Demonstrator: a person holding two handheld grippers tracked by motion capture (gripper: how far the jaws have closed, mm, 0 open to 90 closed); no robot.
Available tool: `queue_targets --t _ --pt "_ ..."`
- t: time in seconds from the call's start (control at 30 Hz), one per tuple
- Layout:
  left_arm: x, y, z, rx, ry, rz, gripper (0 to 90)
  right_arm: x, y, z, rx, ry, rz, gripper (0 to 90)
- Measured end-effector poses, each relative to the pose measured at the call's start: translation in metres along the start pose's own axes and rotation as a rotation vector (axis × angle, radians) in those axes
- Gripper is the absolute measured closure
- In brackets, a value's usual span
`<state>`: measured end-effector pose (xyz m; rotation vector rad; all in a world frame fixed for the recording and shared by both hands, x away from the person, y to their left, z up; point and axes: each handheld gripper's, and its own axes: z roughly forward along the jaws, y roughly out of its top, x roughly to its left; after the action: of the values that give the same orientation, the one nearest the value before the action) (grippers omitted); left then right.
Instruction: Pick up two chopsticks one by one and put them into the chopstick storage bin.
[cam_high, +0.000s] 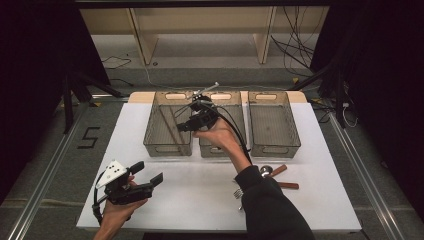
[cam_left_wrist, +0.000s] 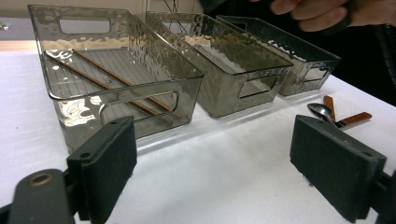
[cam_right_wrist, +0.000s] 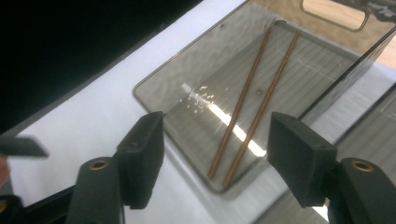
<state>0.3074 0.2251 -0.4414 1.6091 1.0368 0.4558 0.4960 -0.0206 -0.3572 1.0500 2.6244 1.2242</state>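
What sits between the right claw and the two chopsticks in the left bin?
Nothing visible. The right claw hovers open over the left bin, and the chopsticks lie flat on its floor, side by side. The bin is open-topped, so only its walls flank them; a straight descent looks unobstructed.

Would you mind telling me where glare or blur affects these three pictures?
Right gripper view: a bright streak of glare crosses the left bin's floor beside the chopsticks. Left gripper view: the bins' rippled walls catch reflections, and the hand at top is soft. High view: dark surroundings, evenly lit table.
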Motion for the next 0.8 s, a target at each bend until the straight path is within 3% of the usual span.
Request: queue_targets --t 0.23,0.37,0.57,0.8 --pt "0.0 0.0 0.0 0.004 0.002 0.002 14.0 0.003 -0.019 -0.041 -0.015 0.008 -0.078 32.7" --pt "0.0 0.0 0.001 0.004 0.003 0.003 14.0 0.003 -0.034 -0.061 -0.022 0.005 -0.097 32.2" --pt "0.0 0.0 0.001 0.004 0.005 0.003 14.0 -0.003 -0.058 -0.081 -0.021 -0.014 -0.081 31.9" --pt "-0.001 0.0 0.002 0.009 0.004 0.009 14.0 -0.003 -0.088 -0.094 0.009 -0.079 -0.032 30.9"
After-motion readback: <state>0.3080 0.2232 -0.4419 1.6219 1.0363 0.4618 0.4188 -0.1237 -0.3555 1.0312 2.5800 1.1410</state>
